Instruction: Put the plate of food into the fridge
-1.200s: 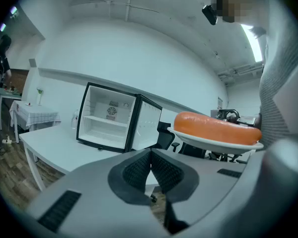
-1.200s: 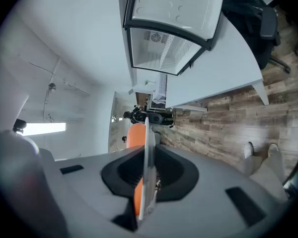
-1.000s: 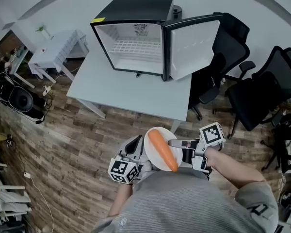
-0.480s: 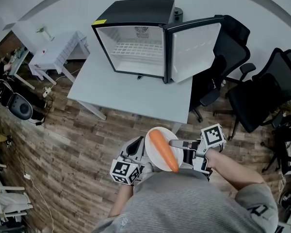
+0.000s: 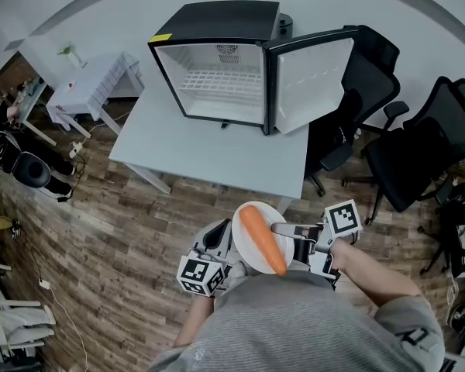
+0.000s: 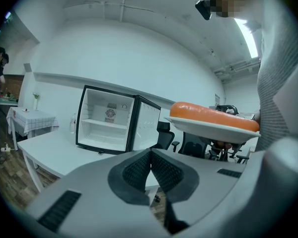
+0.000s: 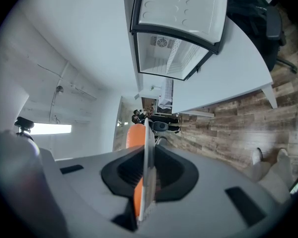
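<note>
A white plate [image 5: 248, 246] carries a long orange carrot [image 5: 262, 239] close in front of the person's chest. My right gripper [image 5: 281, 228] is shut on the plate's right rim; in the right gripper view the plate [image 7: 148, 175] stands edge-on between the pads with the carrot [image 7: 136, 135] behind it. My left gripper [image 5: 215, 235] hangs just left of the plate, shut and empty; its jaws meet in the left gripper view [image 6: 151, 155], where the plate [image 6: 213, 130] and carrot [image 6: 212, 116] float to the upper right. The small black fridge [image 5: 217, 60] stands open on the grey table [image 5: 209, 146], its door [image 5: 310, 76] swung to the right.
Black office chairs [image 5: 418, 142] stand right of the table. A small white table [image 5: 89, 80] and clutter with cables [image 5: 23, 165] sit at the left. Wood floor [image 5: 124, 239] lies between me and the grey table. The fridge [image 6: 109, 119] shows a white shelf inside.
The view has crept slightly toward the table and fridge. The plate stays held the same way in the right gripper, and the left gripper stays beside it.
</note>
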Motion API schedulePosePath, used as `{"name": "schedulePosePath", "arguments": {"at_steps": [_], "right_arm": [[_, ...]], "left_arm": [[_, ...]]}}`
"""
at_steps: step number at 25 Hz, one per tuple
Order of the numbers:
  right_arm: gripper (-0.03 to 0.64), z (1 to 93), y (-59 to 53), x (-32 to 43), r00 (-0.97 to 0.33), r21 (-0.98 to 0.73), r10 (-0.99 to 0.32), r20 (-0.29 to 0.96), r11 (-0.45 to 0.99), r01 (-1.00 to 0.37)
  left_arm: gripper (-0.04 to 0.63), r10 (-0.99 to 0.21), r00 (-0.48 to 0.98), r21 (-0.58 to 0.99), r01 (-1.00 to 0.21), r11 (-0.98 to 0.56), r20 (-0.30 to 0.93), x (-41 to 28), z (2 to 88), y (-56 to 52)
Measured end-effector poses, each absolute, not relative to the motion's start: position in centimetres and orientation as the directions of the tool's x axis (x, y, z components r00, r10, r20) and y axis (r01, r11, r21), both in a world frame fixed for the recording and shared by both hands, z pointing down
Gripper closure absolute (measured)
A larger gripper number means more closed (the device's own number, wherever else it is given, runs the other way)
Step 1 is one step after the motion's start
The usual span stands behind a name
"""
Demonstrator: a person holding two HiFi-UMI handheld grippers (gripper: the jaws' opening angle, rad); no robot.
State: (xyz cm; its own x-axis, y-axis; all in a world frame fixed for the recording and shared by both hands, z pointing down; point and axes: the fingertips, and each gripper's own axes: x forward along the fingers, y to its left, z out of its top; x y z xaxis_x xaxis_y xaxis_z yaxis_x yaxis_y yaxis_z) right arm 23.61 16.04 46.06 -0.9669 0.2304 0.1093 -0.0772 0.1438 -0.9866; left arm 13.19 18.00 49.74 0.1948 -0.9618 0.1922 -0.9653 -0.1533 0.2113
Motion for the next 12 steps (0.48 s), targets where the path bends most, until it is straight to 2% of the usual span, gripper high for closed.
{"name": "schedulePosePath", "arguments": {"at_steps": [12], "right_arm": [[0.575,46.57,16.62,23.23,-0.971,-0.989,0.205,0.123,0.112,-0.101]], "left_arm": [[0.584,-0.957,0.215,0.208,-0.963,-0.174,0.194,12.58,49.88,18.26]]}}
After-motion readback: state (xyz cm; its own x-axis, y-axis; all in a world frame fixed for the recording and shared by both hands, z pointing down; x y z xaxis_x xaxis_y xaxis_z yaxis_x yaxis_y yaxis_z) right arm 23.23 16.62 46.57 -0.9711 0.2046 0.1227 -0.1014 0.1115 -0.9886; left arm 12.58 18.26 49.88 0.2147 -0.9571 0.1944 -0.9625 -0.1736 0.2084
